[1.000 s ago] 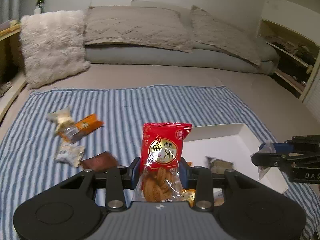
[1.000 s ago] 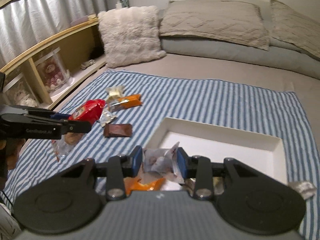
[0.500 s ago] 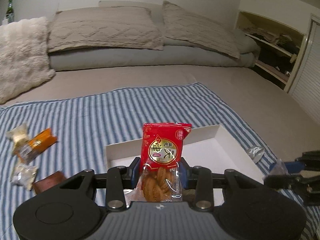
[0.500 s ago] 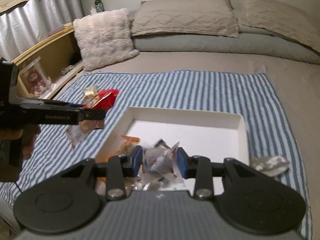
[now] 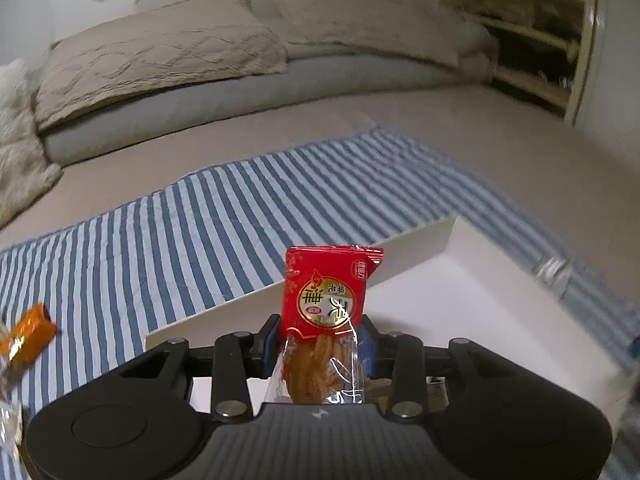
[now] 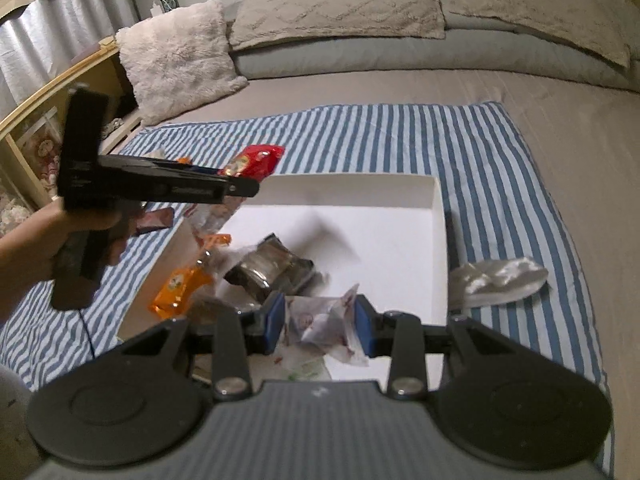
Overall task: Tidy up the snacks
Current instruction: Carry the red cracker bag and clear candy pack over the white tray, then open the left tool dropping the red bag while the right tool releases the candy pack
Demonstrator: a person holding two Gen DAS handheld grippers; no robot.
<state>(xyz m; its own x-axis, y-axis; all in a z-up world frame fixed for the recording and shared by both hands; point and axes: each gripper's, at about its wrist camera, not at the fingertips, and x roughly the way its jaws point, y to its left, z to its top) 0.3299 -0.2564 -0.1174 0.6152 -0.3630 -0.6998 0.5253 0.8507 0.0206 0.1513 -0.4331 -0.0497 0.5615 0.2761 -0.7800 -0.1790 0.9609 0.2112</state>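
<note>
A: We are in a bedroom. A bed in grey-beige sheets carries a blue-and-white striped cloth, with pillows along the far side. On the cloth lies a shallow white box.

B: What do our claws hold?

A: Our left claw is clenched on a red snack packet, gripped at its clear lower half, where a twisted fried pastry shows through. The red printed top stands upright above the pads. From the right wrist view the packet hangs over the box's left edge. Our right claw grasps a crumpled pale wrapper over the near side of the box.

B: What already lies in the box?

A: An orange packet, a dark foil packet, and some smaller pieces near them that are too blurred to name. A silver packet lies on the cloth just right of the box. Another orange packet sits on the cloth to the left.

B: How will the red packet handle?

A: We judge it light, its film slick and soft, the pastry inside brittle. A hard squeeze could snap it. Holding near the sealed end or across the film beside the pastry seems safer. The pale wrapper looks nearly weightless and limp, so it may cling to a pad when let go.
</note>
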